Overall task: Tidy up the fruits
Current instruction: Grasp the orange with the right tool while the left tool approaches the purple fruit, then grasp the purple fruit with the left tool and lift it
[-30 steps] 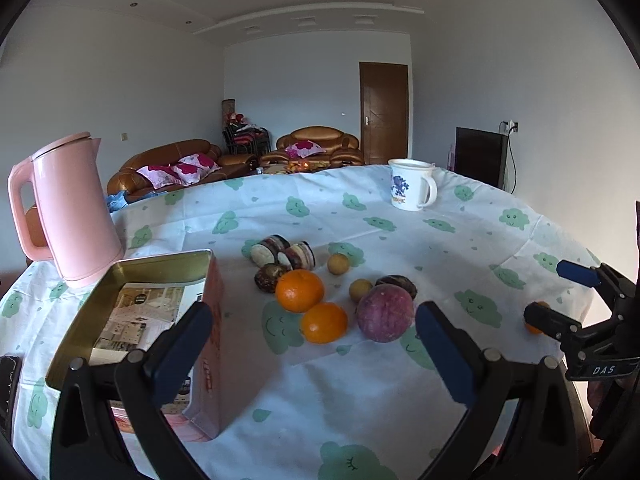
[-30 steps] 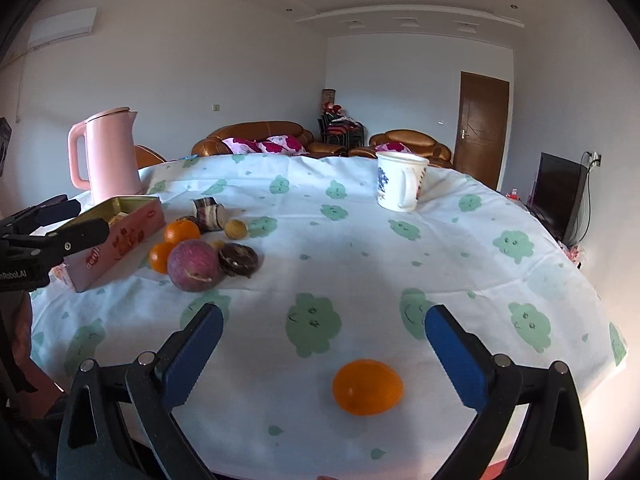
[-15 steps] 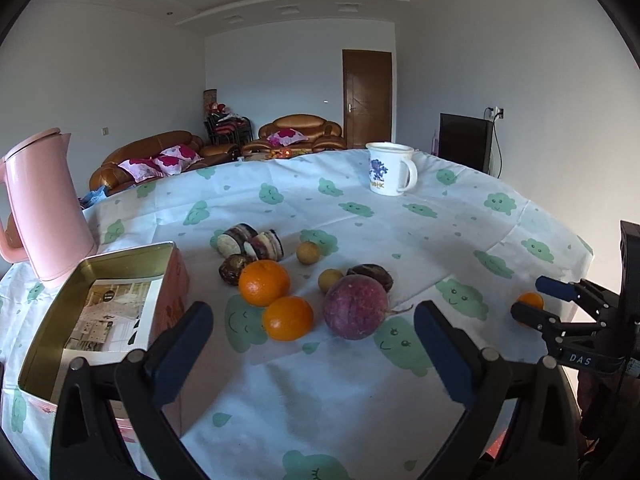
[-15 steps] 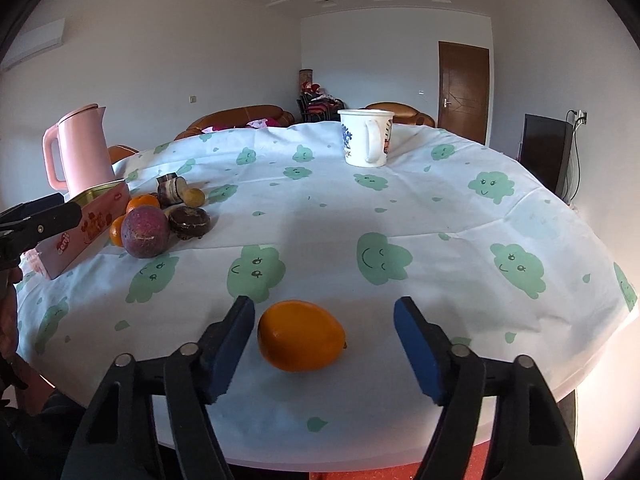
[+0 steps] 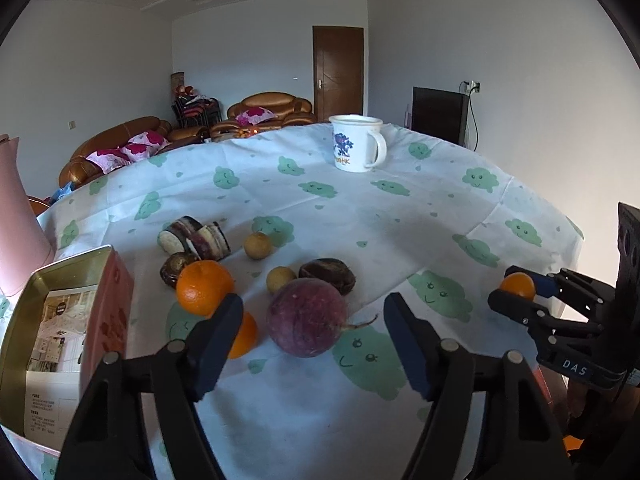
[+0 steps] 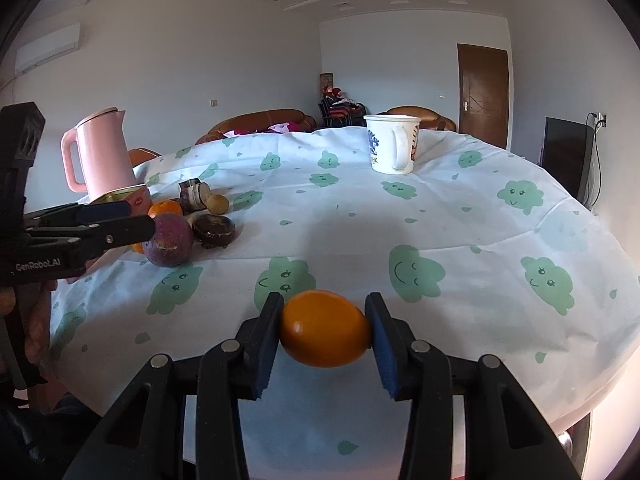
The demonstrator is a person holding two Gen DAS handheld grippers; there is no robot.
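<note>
My right gripper is shut on an orange fruit near the table's front edge; both also show in the left wrist view, gripper and fruit. My left gripper is open, its jaws on either side of a round purple fruit and close in front of it. Around it lie two oranges, two small yellow fruits, dark brown fruits and striped cut pieces. An open gold-lined pink tin stands at the left.
A pink kettle stands behind the tin. A white mug stands at the far side of the table. The cloth-covered table drops off at the right edge. Sofas and a door lie beyond.
My right gripper moved forward and closed on the orange fruit. My left gripper moved closer to the purple fruit and narrowed, staying open.
</note>
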